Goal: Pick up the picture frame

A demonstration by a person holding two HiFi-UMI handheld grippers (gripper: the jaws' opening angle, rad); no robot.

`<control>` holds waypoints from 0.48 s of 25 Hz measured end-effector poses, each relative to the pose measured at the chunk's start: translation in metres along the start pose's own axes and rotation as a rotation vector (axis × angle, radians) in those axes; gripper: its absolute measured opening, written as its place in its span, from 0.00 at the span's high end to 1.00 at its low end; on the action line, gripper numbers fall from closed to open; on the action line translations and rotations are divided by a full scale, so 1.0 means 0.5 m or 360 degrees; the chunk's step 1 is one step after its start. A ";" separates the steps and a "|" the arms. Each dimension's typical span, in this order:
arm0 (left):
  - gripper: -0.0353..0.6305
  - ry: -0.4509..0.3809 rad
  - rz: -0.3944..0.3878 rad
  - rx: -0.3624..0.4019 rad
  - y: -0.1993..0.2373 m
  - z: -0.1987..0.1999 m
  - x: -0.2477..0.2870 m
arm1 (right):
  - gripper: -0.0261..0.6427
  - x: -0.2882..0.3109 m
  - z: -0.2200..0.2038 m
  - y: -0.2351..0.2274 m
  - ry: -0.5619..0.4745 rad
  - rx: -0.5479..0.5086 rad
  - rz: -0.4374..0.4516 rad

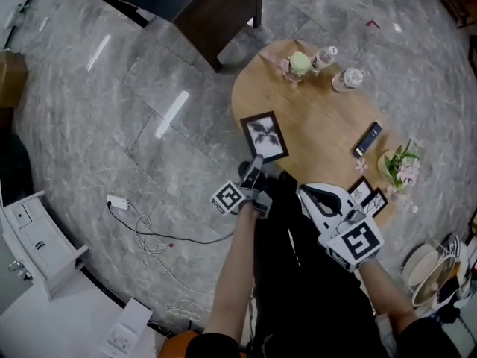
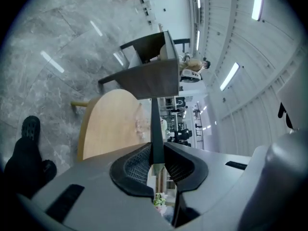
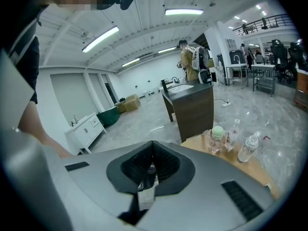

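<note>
Two grippers, left gripper (image 2: 155, 152) fingers clamped on picture frame (image 1: 264, 135) edge-on, right gripper (image 3: 153, 154) fingers closed, seemingly empty.

no readable text, labels, brands or numbers

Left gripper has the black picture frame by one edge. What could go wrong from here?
1. The left gripper pinches the black picture frame only at its thin near edge, with the far end unsupported. The frame might pivot or slip out from between the pads.
2. The right gripper is shut and empty, so nothing backs up the hold. A dropped frame would likely hit the round wooden table or the grey stone floor.
</note>
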State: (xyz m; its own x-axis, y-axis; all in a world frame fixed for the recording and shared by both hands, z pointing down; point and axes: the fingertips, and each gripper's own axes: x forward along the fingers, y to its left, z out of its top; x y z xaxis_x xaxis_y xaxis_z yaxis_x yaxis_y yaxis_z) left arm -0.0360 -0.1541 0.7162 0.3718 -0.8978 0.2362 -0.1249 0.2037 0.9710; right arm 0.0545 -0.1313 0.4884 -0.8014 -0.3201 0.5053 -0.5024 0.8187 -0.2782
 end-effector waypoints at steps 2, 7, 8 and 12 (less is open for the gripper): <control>0.83 -0.0040 -0.0101 -0.0110 -0.071 -0.009 -0.018 | 0.95 -0.020 0.013 0.007 -0.0026 0.0018 -0.0014; 0.83 -0.0265 -0.0245 -0.0180 -0.216 0.011 -0.090 | 0.95 -0.080 0.066 0.023 -0.0143 0.0009 -0.0015; 0.83 -0.0299 -0.0270 -0.0177 -0.242 0.014 -0.103 | 0.95 -0.090 0.077 0.027 -0.0175 0.0010 -0.0012; 0.83 -0.0383 -0.0354 -0.0136 -0.340 0.007 -0.154 | 0.95 -0.124 0.126 0.052 -0.0273 0.0002 0.0021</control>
State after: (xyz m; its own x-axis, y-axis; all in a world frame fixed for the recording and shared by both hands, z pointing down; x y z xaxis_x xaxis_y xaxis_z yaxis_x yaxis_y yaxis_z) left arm -0.0465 -0.1207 0.5327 0.1524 -0.9882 0.0124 0.0165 0.0151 0.9998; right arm 0.0708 -0.1201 0.3983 -0.8514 -0.3864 0.3548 -0.4920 0.8227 -0.2847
